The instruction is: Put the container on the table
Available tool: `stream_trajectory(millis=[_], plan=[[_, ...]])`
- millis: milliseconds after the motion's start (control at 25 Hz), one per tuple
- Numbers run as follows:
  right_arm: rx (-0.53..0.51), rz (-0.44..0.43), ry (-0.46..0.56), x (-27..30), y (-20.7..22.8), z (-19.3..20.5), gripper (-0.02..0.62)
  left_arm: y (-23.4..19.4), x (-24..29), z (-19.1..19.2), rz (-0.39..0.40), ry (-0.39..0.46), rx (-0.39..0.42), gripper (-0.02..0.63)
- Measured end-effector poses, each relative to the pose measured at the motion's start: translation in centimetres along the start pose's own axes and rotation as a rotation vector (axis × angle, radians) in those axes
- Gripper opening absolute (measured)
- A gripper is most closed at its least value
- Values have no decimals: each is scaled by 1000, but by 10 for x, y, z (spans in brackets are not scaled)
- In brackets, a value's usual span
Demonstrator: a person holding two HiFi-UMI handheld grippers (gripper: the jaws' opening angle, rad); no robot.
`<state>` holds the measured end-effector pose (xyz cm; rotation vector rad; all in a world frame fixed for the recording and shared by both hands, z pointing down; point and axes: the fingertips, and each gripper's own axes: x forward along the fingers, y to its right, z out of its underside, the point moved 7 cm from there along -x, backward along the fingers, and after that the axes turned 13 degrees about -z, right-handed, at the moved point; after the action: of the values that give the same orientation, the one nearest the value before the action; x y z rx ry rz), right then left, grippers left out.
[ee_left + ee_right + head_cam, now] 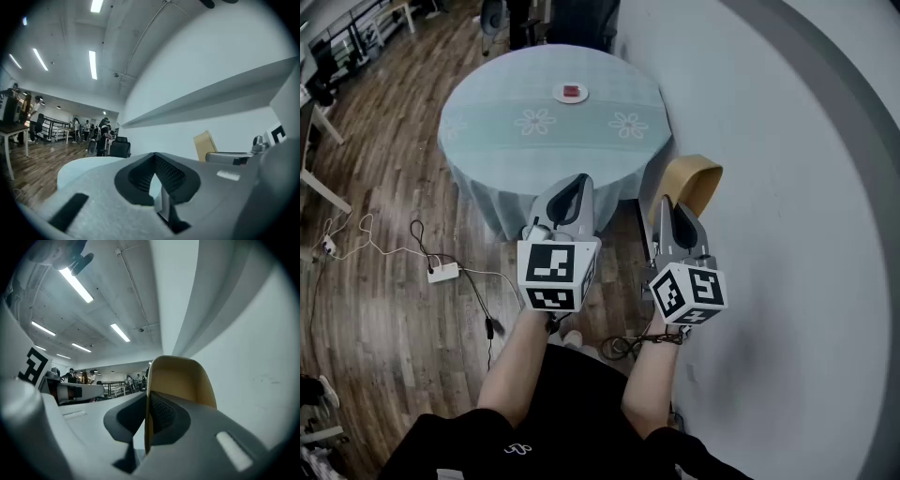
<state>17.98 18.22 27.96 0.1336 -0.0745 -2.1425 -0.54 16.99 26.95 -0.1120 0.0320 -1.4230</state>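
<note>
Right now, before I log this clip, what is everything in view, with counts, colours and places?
table: one, round, pale teal flowered cloth, ahead of the person.
container: one, white with something red in it, on the table's far side.
chair: one, tan, between the table and the white wall, at right.
power strip: one, white, with cables, on the wooden floor at left.
people: several, far back in the room, in the left gripper view.
ceiling lights: several white strips.
left claw: one, grey, jaws together, empty, raised before the table.
right claw: one, grey, jaws together, empty, pointing at the chair.
</note>
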Motion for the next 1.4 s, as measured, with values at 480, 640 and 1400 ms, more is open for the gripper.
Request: stream_trajectory(millis=[480,640,1400], plan=[[-130,65,-24,9,6,-5,17,1,13,7,-6,-1,-4,2],[-112,53,26,11,13,-17,17,1,18,-1,-14,13,10,2],[-184,105,-21,46,62,-12,20,-4,90,11,-42,26,-45,2]])
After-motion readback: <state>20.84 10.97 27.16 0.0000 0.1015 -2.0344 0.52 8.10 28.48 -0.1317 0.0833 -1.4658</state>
